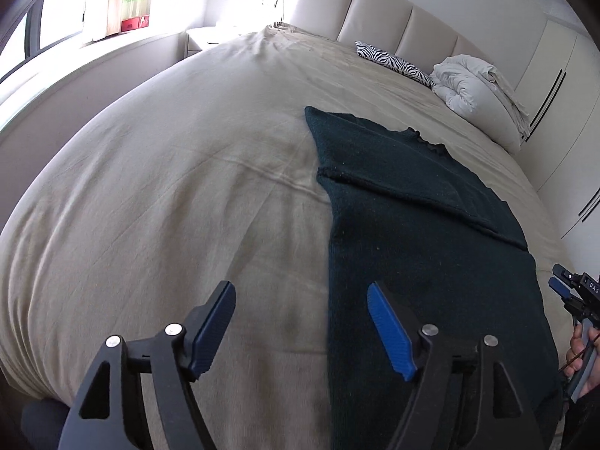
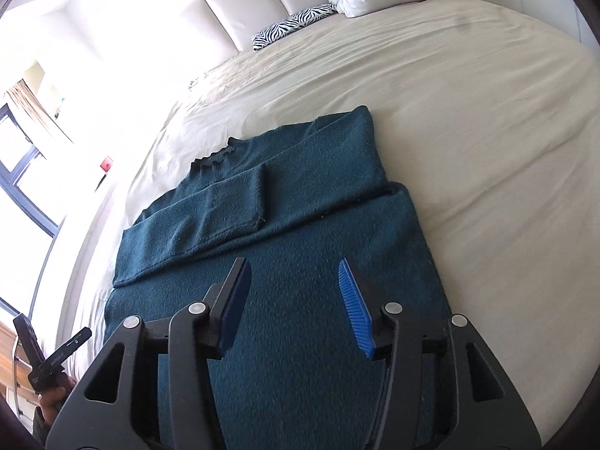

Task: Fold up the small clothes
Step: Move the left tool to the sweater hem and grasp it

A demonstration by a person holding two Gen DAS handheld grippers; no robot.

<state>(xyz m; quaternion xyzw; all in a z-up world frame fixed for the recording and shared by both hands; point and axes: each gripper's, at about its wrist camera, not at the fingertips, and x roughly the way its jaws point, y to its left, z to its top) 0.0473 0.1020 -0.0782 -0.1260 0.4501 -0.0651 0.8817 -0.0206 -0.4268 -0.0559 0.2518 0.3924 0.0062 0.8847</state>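
A dark teal sweater (image 2: 285, 262) lies flat on the bed (image 2: 487, 131), collar toward the headboard (image 1: 375, 18) and hem toward the near edge. Both sleeves appear already folded across the chest, one cuff ending near the middle of the body, so the sleeve stage is judged done and the lengthwise fold is judged to be the step in hand.

The left hand-held gripper (image 1: 302, 322) hovers with its jaws wide apart and nothing between them, straddling the sweater's left edge: one finger is over the bare sheet, the other over the knit. The right hand-held gripper (image 2: 294, 300) hangs over the lower body of the sweater, jaws likewise spread and empty. Whether either tip touches the cloth cannot be told.

The next move is judged to call for each gripper to be brought down to a hem corner, at about 6 o'clock in both views, closed on both layers of knit, and the hem carried up toward the collar at 12 o'clock. The left gripper would need shifting toward 3 o'clock to be fully over the cloth.

A zebra-print pillow (image 1: 393, 60) and a bundled white duvet (image 1: 472, 82) lie at about 1 o'clock in the left view, well apart from the sweater. Nothing is seen lying in the fold path. The thick knit may sag or drag the folded sleeves if only one layer is pinched.
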